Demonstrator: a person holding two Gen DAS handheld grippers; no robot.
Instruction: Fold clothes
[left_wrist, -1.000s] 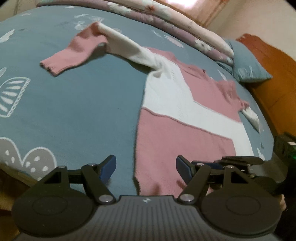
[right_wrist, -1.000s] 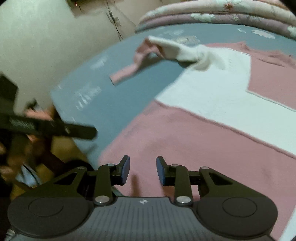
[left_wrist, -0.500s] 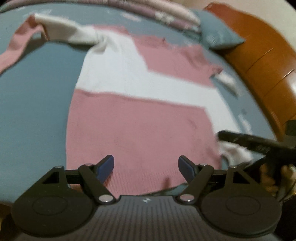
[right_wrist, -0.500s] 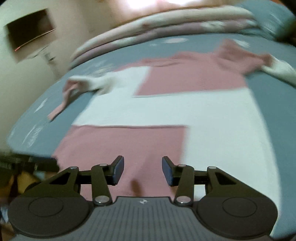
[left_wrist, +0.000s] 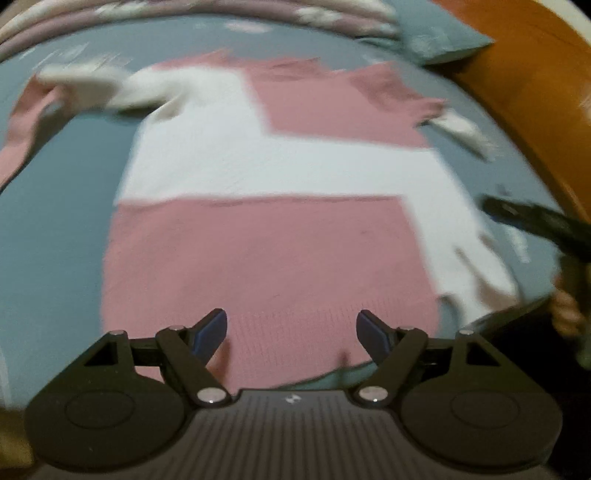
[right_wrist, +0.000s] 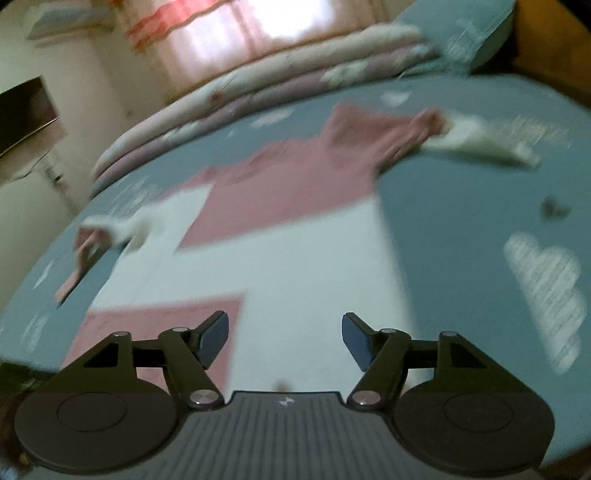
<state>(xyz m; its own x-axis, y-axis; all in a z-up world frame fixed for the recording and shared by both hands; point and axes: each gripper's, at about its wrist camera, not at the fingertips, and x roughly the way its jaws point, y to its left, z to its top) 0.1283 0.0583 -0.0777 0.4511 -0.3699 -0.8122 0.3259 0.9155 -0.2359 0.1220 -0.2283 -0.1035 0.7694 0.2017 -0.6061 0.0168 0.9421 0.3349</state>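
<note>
Sweater (left_wrist: 266, 258) in pink and white blocks lies spread flat on the blue bed (left_wrist: 51, 229), body smoothed out, with its hem just ahead of both pairs of tongs. The left tongs (left_wrist: 291, 330) stand wide over the pink hem panel with nothing between them; the right tongs (right_wrist: 284, 338) have just been opening and now stand wide too, empty, over the white panel at the hem's other side. One sleeve (left_wrist: 22, 125) trails away beyond and to the left of the left tongs, partly twisted, and the other sleeve (right_wrist: 476, 142) lies far ahead and to the right of the right tongs, its white cuff bunched. A folded quilt (right_wrist: 258, 96) and a pillow (left_wrist: 439, 37) sit at the far edge of the bed, well clear of the garment.

Judging by the open, empty tongs, the step in hand is most likely choosing the first grasp. To do it well, each pair should probably pinch only the sweater's knit and not the bed sheet beneath, taking matching points on either side so the fold line runs straight. The sleeves likely want untwisting and laying across the body first; otherwise lumps will show. Knit stretches, so lifting low and moving both hands together should keep the edges aligned
</note>
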